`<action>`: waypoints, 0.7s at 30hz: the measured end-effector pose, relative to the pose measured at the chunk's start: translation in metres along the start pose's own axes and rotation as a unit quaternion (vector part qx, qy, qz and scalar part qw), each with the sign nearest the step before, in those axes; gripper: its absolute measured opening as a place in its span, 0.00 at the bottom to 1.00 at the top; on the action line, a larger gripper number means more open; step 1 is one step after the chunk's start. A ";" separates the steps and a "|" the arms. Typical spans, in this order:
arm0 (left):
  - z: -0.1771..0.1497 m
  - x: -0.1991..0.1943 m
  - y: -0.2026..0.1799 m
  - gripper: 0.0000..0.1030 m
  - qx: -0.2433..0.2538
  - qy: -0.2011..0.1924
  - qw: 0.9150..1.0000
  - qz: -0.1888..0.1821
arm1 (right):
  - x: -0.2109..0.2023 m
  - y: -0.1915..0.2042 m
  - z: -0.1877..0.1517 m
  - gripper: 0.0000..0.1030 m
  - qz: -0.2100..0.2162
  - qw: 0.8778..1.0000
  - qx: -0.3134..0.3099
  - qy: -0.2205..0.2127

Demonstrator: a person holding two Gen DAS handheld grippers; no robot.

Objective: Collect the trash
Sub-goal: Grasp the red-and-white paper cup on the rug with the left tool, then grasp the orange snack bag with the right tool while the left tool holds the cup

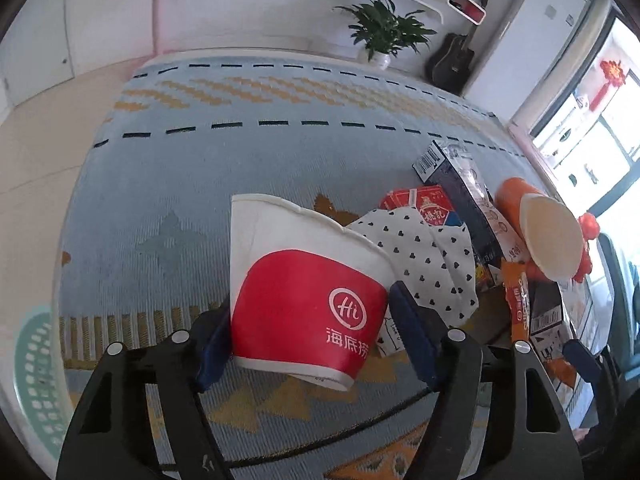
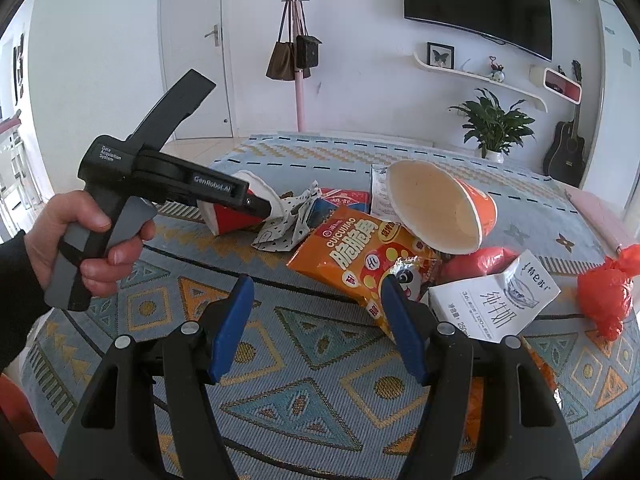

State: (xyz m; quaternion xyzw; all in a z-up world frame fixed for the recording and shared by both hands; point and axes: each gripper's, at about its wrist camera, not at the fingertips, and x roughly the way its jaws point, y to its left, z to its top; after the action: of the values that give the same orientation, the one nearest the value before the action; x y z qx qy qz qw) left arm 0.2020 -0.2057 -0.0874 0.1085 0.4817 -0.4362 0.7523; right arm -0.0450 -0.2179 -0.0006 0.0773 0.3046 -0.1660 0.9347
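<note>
White walls [image 2: 100, 40], wall-mounted TV [image 2: 476, 8], patterned rug [image 2: 320, 400].

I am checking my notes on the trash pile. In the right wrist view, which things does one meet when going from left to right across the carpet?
Red and white paper cup → dotted paper → orange snack bag → orange bowl → white milk carton → red plastic bag.

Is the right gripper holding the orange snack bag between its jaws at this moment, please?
No, the right gripper has nothing between its open jaws, and the orange snack bag lies on the rug beyond them.
</note>
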 end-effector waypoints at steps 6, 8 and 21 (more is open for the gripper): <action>-0.022 -0.042 0.004 0.39 -0.035 -0.033 0.999 0.001 | -0.004 -0.003 0.001 0.61 -0.004 1.000 0.006 -0.011; -0.033 -0.053 0.002 0.39 -0.042 -0.040 0.998 0.008 | -0.007 -0.006 0.001 0.61 -0.007 1.000 0.015 -0.019; -0.103 -0.106 0.001 0.39 -0.137 -0.123 0.982 0.033 | -0.017 -0.097 0.029 0.61 -0.090 0.988 0.125 0.000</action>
State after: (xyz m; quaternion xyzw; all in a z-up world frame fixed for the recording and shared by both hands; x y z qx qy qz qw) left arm 0.1219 -0.0863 -0.0534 -0.0346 0.4365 -0.3514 0.8275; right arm -0.0774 -0.3113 0.0285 0.1659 0.2868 -0.2866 0.8990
